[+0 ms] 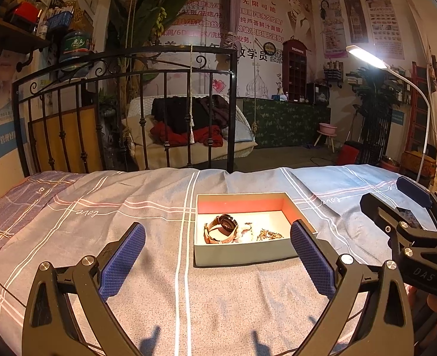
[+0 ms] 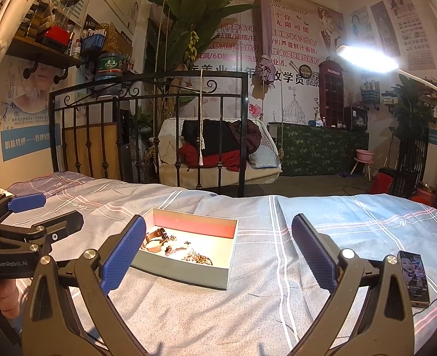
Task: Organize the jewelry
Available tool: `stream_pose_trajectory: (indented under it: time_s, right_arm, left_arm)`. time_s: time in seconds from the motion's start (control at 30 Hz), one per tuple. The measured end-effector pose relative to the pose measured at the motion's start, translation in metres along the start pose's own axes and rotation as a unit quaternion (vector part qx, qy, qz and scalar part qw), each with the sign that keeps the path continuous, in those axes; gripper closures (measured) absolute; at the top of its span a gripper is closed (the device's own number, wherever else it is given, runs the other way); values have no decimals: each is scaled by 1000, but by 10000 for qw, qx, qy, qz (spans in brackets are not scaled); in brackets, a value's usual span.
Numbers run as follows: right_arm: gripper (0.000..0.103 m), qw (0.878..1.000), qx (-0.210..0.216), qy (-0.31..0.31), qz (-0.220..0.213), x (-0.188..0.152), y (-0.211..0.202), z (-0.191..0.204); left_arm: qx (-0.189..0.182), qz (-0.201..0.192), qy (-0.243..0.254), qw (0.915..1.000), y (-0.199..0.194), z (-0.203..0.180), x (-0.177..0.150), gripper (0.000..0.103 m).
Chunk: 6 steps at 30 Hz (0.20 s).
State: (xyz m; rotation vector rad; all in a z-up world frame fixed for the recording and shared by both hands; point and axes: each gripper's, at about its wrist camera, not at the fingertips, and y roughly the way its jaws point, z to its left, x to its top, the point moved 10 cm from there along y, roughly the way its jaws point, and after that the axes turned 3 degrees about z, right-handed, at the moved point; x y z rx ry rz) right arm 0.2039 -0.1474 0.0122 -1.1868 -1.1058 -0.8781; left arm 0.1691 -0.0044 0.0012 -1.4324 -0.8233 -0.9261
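2 sets of tongs in view, both spread wide with nothing between the pads. Left tongs (image 1: 218, 255) hover low over the bedspread (image 1: 100, 237), aimed straight at the box (image 1: 242, 256); its right pad overlaps the box's near right corner in the left wrist view, contact not determinable. Right tongs (image 2: 218, 255) hang over the bed to the right of the box, pads apart, empty.

Jewelry location: all pieces seen lie inside the open, shallow box with red inner walls. Watch (image 1: 221, 228) with tan strap sits at the left, curled on itself. 1 pale bead strand (image 1: 243, 231) lies mid-box; 1 tangle of gold chain (image 1: 269, 234) lies right of it, near the front wall. Pieces are close together, possibly touching. No jewelry visible on the bedspread.

Stage: ambiguous. Pieces in the box fit either a gathered end state or a mixed heap waiting to be sorted out. No move prescribed on that basis.

Handling notes, if any piece is gripped:
- Watch: pinch across the strap loop, not the face; it should lift as 1 body.
- Chain: likely to snag the beads; grip 1 end, raise slowly.
- Box is light on soft bedding; expect it to shift or tip if a pad presses a wall.

Phone (image 2: 414, 279) lies on the bed at the far right, screen lit, clear of the box.
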Motion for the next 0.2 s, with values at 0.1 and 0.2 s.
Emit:
stream_pose_trajectory:
  time_s: [0.1, 0.2]
  right_arm:
    - [6, 10000, -16, 14, 24, -2, 0, -2]
    - [6, 10000, -33, 27, 44, -4, 0, -3]
  left_arm:
    - [21, 19, -31, 10000, 1, 2, -1, 7]
    - [22, 50, -45, 10000, 2, 0, -1, 7]
